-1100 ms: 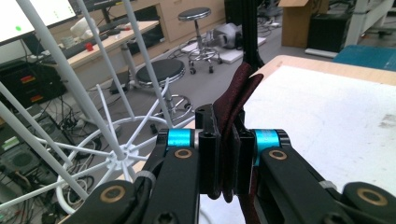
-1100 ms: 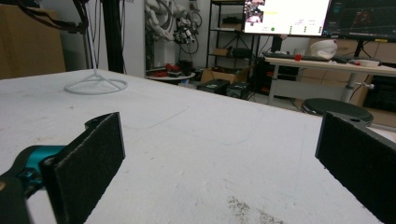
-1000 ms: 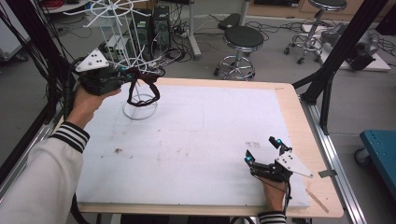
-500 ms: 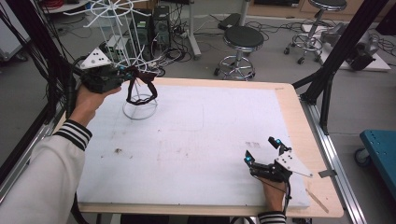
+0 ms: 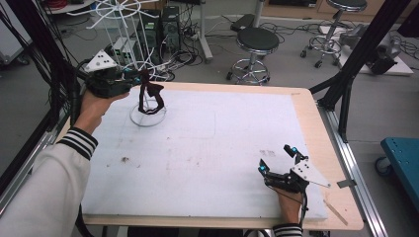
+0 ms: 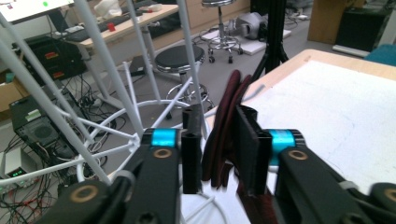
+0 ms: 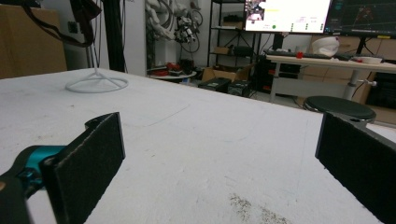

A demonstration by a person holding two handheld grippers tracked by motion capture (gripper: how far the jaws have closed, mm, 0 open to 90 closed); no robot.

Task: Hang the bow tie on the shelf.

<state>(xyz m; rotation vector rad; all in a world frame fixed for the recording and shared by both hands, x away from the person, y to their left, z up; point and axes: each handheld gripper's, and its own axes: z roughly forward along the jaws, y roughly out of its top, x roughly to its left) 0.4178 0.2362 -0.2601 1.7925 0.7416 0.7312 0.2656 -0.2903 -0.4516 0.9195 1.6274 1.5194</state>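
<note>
Dark-red strap (image 5: 149,95) clamped in my left gripper (image 5: 129,81), hanging at the rack's (image 5: 117,19) six o'clock; right gripper (image 5: 276,165) wide open, empty

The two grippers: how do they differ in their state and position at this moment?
The left gripper is shut on a dark red strap, raised beside the white wire stand; the right gripper is open, holds nothing and sits low at the table's near edge. Both have black jaws.

Left gripper (image 5: 132,78) was raised at the far left, jaws clamped; right gripper (image 5: 277,165) rested near right, jaws spread.
</note>
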